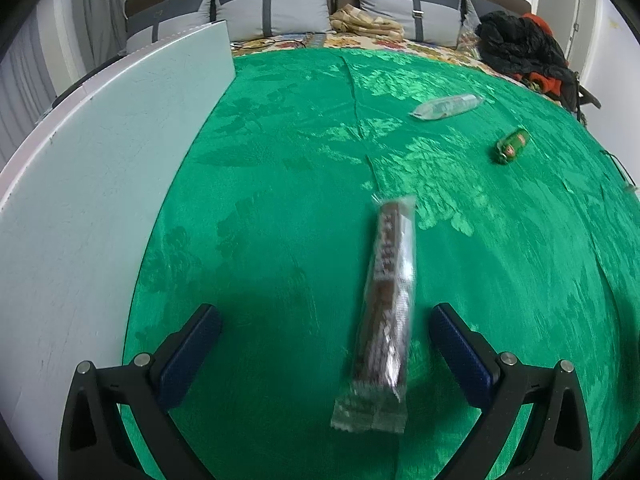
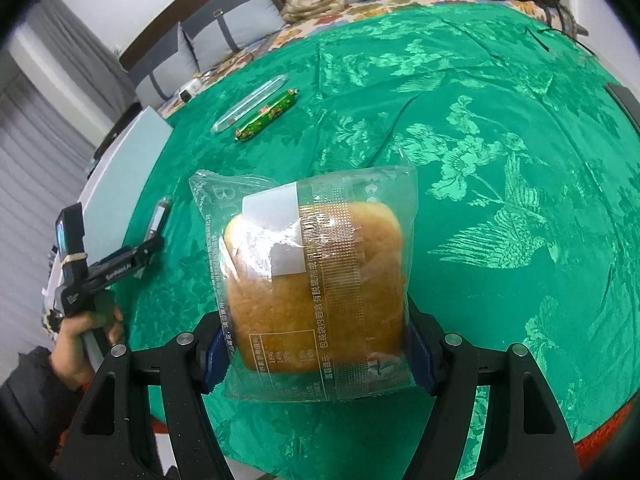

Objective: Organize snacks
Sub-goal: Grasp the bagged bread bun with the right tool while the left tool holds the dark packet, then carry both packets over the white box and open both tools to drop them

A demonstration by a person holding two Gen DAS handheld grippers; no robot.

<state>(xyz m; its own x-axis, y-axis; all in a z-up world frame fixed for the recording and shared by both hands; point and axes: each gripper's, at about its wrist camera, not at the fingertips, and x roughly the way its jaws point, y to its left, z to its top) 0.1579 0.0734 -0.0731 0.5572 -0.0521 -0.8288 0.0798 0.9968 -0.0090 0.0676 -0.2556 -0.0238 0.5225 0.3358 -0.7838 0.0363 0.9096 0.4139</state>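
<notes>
My left gripper is open over the green cloth. A long brown and silver snack bar lies between its fingers, nearer the right one, blurred. A clear wrapped snack and a green sausage stick lie farther off to the right. My right gripper is shut on a bread bun in a clear bag, held above the cloth. In the right wrist view the left gripper is at the left with the bar by its tip, and the clear snack and sausage stick lie side by side beyond.
A pale white board lies along the left side of the green cloth. Grey pillows, a folded blanket and dark clothes sit at the far end of the bed.
</notes>
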